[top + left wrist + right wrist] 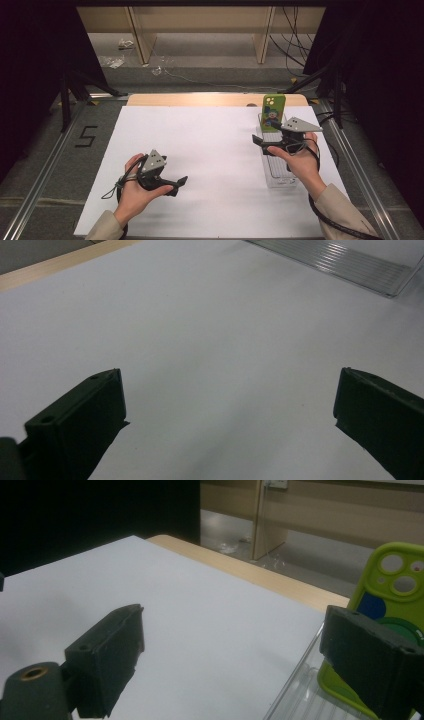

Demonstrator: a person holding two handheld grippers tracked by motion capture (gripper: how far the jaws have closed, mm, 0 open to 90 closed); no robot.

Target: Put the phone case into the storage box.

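Note:
A green phone case (pixel 273 111) with a cartoon print stands upright at the far end of a clear ribbed plastic rack (pixel 278 170) on the right of the white sheet. My right gripper (pixel 261 142) hovers over the rack just in front of the case, open, with its jaws pointing left. In the right gripper view the case (pixel 395 580) stands just behind the right jaw, and nothing lies between the jaws of the right gripper (pixel 232 640). My left gripper (pixel 180 184) rests low over the sheet at the near left, open and empty. Its own view shows the left gripper (pixel 227 400) wide apart over bare white surface.
The white sheet (pixel 210 150) covers most of the table, and a wooden edge (pixel 200 100) shows at the back. The clear rack (pixel 360 262) lies far ahead of the left gripper. Metal rails run along both sides. Cables and a wooden frame lie beyond the table.

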